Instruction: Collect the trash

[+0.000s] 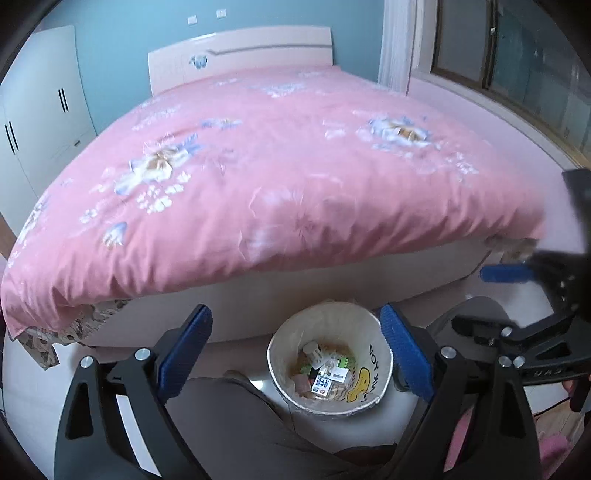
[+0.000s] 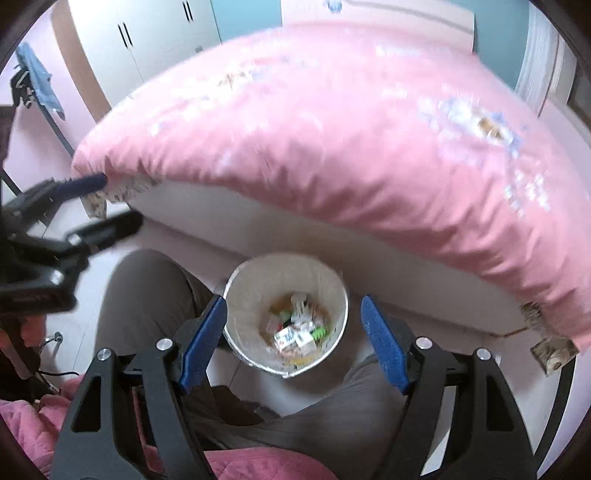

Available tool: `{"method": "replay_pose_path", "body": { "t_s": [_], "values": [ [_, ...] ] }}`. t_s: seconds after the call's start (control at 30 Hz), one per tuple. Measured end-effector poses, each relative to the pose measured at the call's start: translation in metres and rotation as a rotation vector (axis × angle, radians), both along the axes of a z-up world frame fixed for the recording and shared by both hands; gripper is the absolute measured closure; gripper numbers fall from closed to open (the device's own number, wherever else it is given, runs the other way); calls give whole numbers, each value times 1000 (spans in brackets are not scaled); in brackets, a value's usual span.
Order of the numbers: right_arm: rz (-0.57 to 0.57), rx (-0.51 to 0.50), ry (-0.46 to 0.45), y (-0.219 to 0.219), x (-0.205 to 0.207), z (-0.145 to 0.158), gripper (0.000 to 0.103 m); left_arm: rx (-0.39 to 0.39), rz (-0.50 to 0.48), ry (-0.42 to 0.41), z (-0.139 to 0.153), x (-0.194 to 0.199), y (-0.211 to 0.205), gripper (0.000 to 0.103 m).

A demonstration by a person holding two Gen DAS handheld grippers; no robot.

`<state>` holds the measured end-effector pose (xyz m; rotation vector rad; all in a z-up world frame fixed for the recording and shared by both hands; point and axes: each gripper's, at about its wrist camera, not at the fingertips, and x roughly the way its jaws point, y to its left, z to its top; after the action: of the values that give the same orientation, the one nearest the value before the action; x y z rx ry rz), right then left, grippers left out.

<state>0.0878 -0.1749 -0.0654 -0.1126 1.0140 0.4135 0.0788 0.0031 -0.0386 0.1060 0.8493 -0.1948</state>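
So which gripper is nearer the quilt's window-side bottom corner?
Right. The right gripper hangs over the bin, with the quilt corner just off its right. The left gripper sits farther left.

A big bed [image 1: 258, 177] fills most of the room, covered with a pink quilt [image 1: 295, 206] that has pale blue flowers. Its white headboard [image 1: 240, 51] stands against a blue-green wall [image 1: 122, 48] with 2 small white switches [image 1: 206, 17]. On the left side is a white wardrobe [image 1: 40, 110] with dark handles. On the right there is a window [image 1: 517, 62] with a wooden frame, and beside it hangs a white curtain [image 1: 397, 44]. The floor [image 1: 229, 358] is light and smooth. Soft daylight comes in.
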Motion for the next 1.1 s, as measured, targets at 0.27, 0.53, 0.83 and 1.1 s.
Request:
{"method": "replay_pose_path", "body": {
  "t_s": [0.27, 0.53, 0.83, 1.1],
  "values": [
    [-52, -16, -172, -4, -42, 44, 16, 18, 28, -69, 15, -42, 2, 7],
    [-125, -81, -277, -1, -77, 46, 15, 57, 49, -80, 12, -67, -1, 7],
    [-221, -56, -323, -9, -91, 41, 14, 100, 131, -114, 16, -82, 4, 7],
    [-236, -18, -336, -10, -100, 42, 14, 107, 140, -136, 21, -88, 3, 7]
  ]
}}
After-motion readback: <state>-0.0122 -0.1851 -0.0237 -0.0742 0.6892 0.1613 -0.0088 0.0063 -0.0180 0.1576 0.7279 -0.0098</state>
